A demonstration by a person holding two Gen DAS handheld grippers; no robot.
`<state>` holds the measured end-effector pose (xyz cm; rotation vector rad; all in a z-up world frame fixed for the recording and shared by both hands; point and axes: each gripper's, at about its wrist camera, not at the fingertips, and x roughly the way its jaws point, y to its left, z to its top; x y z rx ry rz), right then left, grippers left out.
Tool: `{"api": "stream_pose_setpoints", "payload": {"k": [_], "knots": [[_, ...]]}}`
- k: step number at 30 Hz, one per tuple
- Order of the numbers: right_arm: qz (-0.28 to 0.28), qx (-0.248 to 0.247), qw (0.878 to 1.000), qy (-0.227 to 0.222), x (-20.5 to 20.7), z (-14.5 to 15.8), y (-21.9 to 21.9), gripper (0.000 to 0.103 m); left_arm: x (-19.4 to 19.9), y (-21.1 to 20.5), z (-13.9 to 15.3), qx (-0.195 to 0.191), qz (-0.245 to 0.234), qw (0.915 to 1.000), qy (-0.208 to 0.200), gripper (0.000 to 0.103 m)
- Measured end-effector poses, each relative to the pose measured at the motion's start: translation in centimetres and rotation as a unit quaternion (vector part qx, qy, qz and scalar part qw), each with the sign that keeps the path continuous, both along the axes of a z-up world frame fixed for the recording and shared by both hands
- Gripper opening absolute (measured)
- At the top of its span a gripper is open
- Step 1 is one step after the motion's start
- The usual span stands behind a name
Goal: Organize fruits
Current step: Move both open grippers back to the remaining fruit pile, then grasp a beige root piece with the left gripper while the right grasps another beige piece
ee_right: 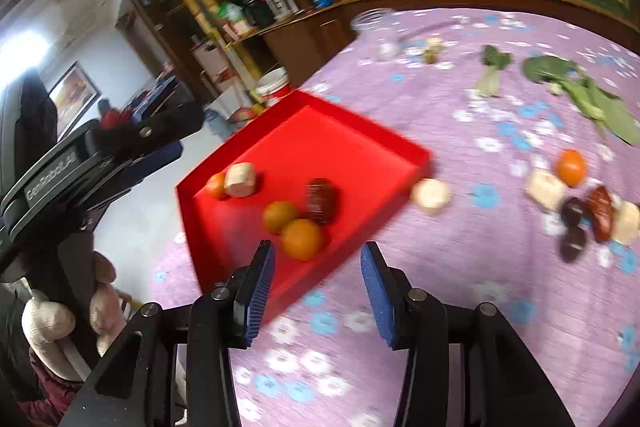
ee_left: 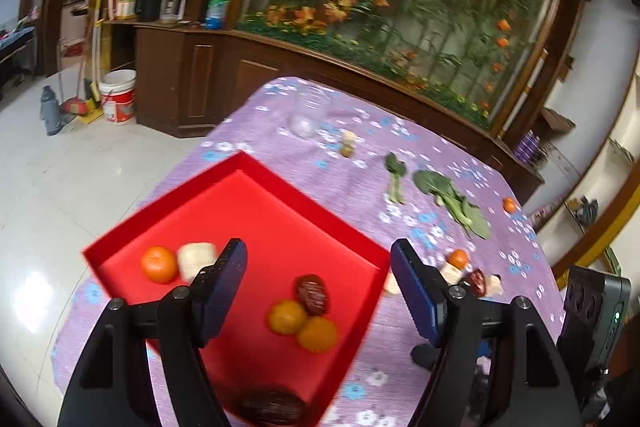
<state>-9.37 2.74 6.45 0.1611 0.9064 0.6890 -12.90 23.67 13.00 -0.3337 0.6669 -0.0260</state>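
A red tray (ee_left: 240, 163) sits at the near left of the purple flowered table. It holds an orange (ee_left: 159, 264), a white chunk (ee_left: 196, 259), a red date (ee_left: 313, 294), two yellow-orange fruits (ee_left: 286, 317) and a dark date (ee_left: 272, 407). My left gripper (ee_left: 318, 255) hovers open above the tray, with nothing between its pads. My right gripper (ee_right: 317, 251) is open over the tray's near rim (ee_right: 304, 279), just short of an orange fruit (ee_right: 302, 239) that lies in the tray. A white chunk (ee_right: 431, 195) lies beside the tray. An orange (ee_right: 571, 167), a white cube (ee_right: 545, 189) and dates (ee_right: 602, 213) cluster to the right.
Leafy greens (ee_left: 452, 199), a clear jar (ee_left: 308, 111), a small fruit (ee_left: 347, 147) and a lone orange (ee_left: 509, 205) lie farther back on the table. A wooden cabinet (ee_left: 208, 75) stands behind the table, with white tiled floor to its left. A gloved hand (ee_right: 48, 323) shows at the left.
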Motion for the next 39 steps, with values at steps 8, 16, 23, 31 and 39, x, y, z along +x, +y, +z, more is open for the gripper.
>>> {"api": "stream_pose_setpoints", "payload": {"k": [8, 16, 23, 31, 39], "knots": [[-0.1, -0.012, 0.995, -0.005, 1.4, -0.5, -10.8, 0.049, 1.0, -3.7, -0.2, 0.017, -0.03, 0.9993, 0.015, 0.074], [-0.18, -0.02, 0.983, 0.02, 4.5, -2.6, -17.7, 0.049, 4.3, -7.6, -3.4, 0.024, -0.075, 0.9952, 0.059, 0.076], [-0.173, -0.025, 0.985, 0.008, 6.7, -3.6, -17.2, 0.049, 7.6, -13.9, -5.5, 0.045, -0.153, 0.9843, 0.075, 0.052], [-0.13, -0.049, 0.99, -0.027, 8.9, -3.1, -14.3, 0.049, 11.1, -17.3, -7.8, 0.03, -0.185, 0.977, 0.102, 0.047], [-0.132, -0.077, 0.987, -0.04, 9.7, -3.8, -14.4, 0.046, 12.0, -17.6, -8.8, 0.036, -0.193, 0.9741, 0.112, 0.047]]}}
